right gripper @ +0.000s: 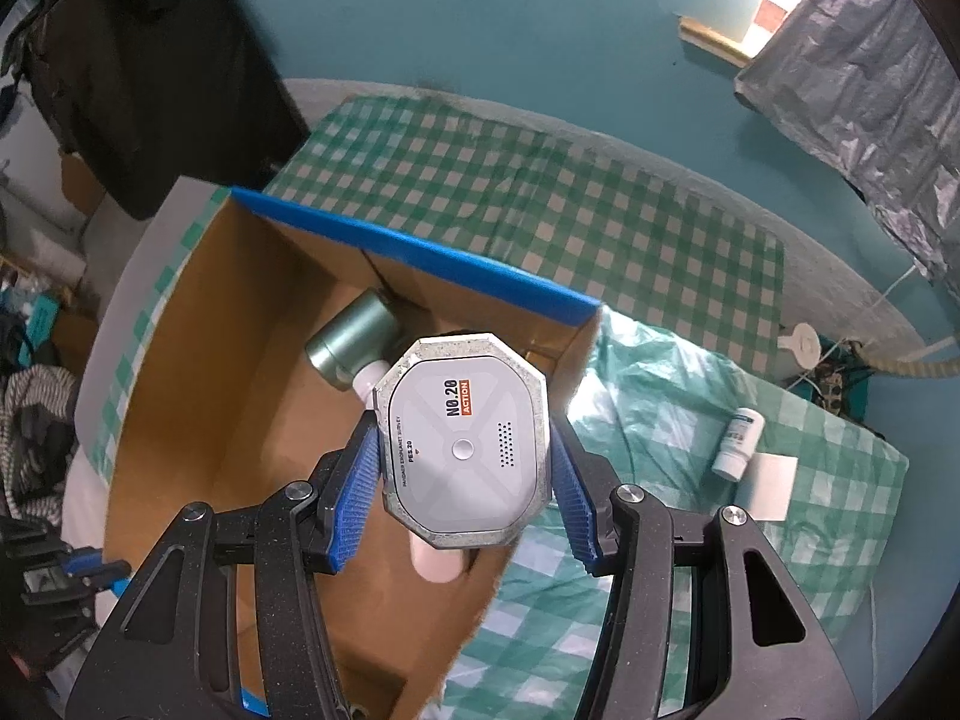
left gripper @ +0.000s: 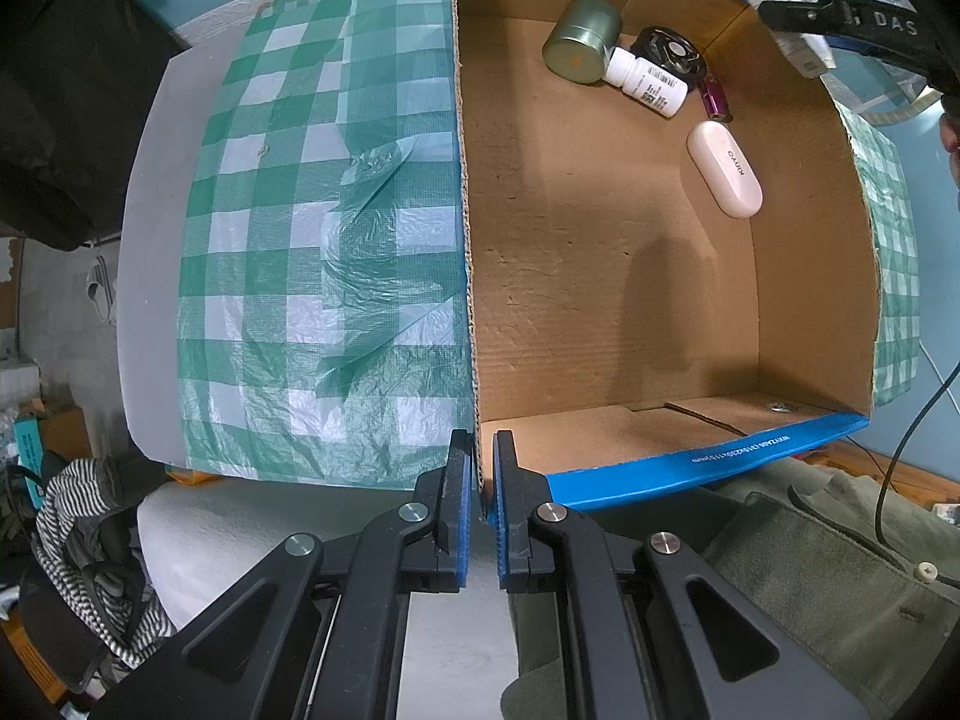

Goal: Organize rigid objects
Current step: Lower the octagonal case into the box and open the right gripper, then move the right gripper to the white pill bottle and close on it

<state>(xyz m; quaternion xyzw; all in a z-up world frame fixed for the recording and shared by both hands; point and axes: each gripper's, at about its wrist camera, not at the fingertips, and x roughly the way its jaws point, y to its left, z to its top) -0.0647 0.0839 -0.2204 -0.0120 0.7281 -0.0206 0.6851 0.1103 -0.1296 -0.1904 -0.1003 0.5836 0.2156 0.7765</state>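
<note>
Pinching the box wall point(left gripper: 474, 360), left tongs point(left gripper: 482, 480); right tongs point(right gripper: 465, 480) clamp the octagonal device point(right gripper: 465, 444).

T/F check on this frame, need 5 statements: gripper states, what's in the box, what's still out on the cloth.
1. The right gripper is shut on the octagonal grey device. True.
2. The left gripper is holding the green tin. False: it grips the cardboard box at its near corner wall; the tin lies on its side inside the box.
3. The pink oval case lies in the box. True.
4. The box holds nothing but the tin. False: a white pill bottle, a black round object and a small purple item are also inside.
5. A small white bottle lies on the checkered cloth outside the box. True.
</note>
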